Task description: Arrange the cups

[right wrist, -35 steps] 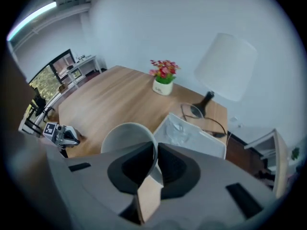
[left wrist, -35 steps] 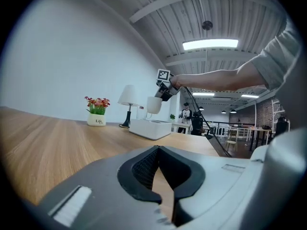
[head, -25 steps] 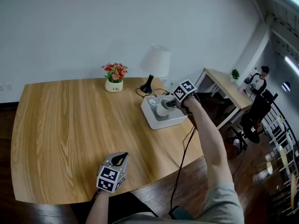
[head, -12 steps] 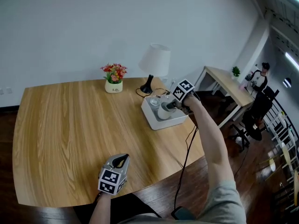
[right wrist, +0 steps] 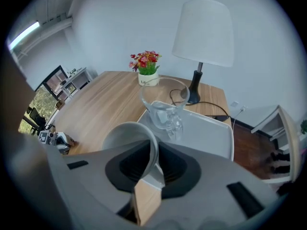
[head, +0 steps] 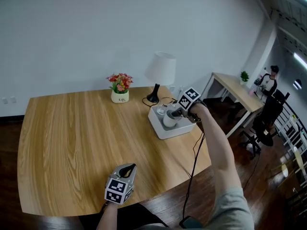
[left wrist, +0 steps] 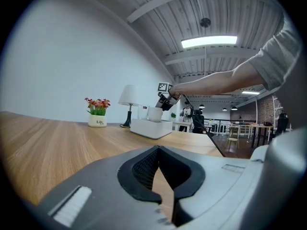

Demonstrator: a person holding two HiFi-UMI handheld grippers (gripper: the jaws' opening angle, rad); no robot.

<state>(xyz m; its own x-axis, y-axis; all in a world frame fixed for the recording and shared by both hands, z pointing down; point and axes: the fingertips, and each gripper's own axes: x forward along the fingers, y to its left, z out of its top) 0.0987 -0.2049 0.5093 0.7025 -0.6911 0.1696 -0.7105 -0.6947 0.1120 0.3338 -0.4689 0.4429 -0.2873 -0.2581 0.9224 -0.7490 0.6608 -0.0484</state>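
Right gripper (right wrist: 151,171) has just been opening its jaws, now spread loosely around the cup (right wrist: 125,134) wall; cup stands in tray (right wrist: 213,133) beside glass (right wrist: 165,104). Left gripper (left wrist: 162,186), jaws pressed together and empty, sits low over table (head: 72,138).

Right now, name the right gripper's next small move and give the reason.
Probably open a little more, then lift straight up. The right gripper has just been opening its jaws, yet the rim of the white cup is between them. The cup seems to rest on the white tray beside the glass cup, so a sideways pull could tip it.
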